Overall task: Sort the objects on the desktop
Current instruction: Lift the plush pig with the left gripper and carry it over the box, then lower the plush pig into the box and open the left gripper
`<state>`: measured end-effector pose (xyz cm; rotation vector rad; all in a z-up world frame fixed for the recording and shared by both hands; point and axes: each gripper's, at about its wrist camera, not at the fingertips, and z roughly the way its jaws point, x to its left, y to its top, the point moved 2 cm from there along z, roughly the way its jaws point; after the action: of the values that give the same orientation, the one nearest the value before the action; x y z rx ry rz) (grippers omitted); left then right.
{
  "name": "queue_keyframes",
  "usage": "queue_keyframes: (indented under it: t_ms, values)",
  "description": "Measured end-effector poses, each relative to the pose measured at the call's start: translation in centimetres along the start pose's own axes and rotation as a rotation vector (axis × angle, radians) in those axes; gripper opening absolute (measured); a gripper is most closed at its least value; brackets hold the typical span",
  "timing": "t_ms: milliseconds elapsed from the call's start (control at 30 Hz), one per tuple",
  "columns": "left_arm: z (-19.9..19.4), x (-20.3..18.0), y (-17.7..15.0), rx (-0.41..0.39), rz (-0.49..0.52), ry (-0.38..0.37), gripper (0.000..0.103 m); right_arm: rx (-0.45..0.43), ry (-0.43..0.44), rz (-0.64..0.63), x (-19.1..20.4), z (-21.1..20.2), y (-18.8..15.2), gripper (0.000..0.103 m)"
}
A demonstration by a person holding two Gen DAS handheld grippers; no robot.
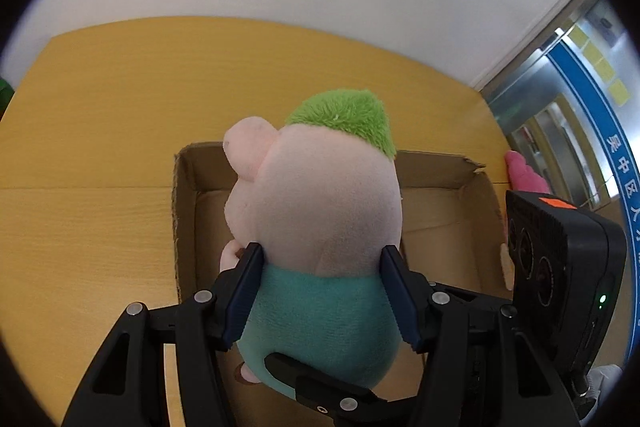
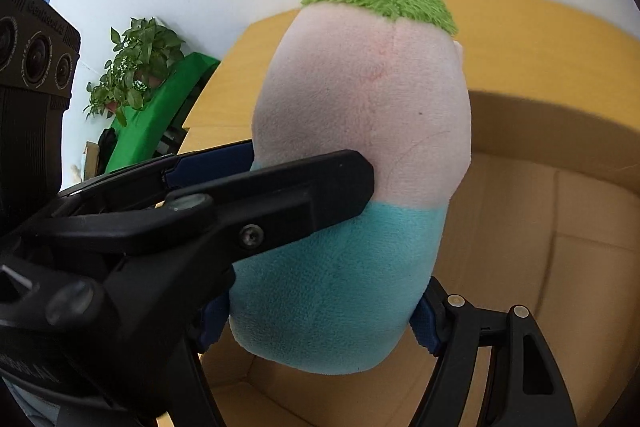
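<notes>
While both grippers clamp the plush pig (image 1: 320, 227), it hangs directly over the open cardboard box (image 1: 440, 223).
Left gripper (image 1: 322, 291) pinches the toy at the waist; right gripper (image 2: 320, 323) grips its teal lower body. Long axis upright, green tuft uppermost; box floor lies straight below, on the yellow table (image 1: 100, 147).

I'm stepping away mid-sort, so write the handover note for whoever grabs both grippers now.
Left gripper: shut on the plush pig, pads at its teal waist.
Right gripper: shut on the same pig lower down, its teal body between the pads.
Pig hangs over the open cardboard box on the yellow table; visible box floor is bare.
Done: pig picked up and brought over the box.
Left: lower, release. A pink plush waits beyond the box.
</notes>
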<state>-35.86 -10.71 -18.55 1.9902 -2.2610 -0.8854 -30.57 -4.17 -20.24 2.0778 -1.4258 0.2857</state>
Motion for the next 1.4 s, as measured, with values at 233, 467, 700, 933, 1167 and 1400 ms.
queue_keyframes:
  t_ms: [233,467,700,933,1167,1400]
  values:
    - [4.1,2.9,-1.0,0.149,-0.068,0.136,0.064,0.119,0.160,0.093,-3.3,6.0,-1.1,0.087]
    - [2.5,0.9,-1.3,0.113,-0.044,0.188,0.067,0.057,0.148,0.086,-3.6,5.6,-1.7,0.100]
    - [-6.4,-0.9,-1.6,-0.026,-0.042,0.173,0.067,-0.021,0.087,0.026,-1.5,-1.5,-3.0,0.102]
    - [-18.7,-5.7,-8.7,-0.170,-0.010,0.191,0.070,-0.145,-0.008,0.014,-0.2,-14.4,-10.0,0.103]
    - [-24.7,-13.8,-17.8,-0.258,-0.005,0.310,0.079,-0.204,-0.129,-0.027,1.7,-24.2,-16.9,0.103]
    - [-27.2,-18.3,-25.1,-0.257,-0.033,0.385,0.079,-0.219,-0.131,-0.032,2.1,-28.5,-21.8,0.103]
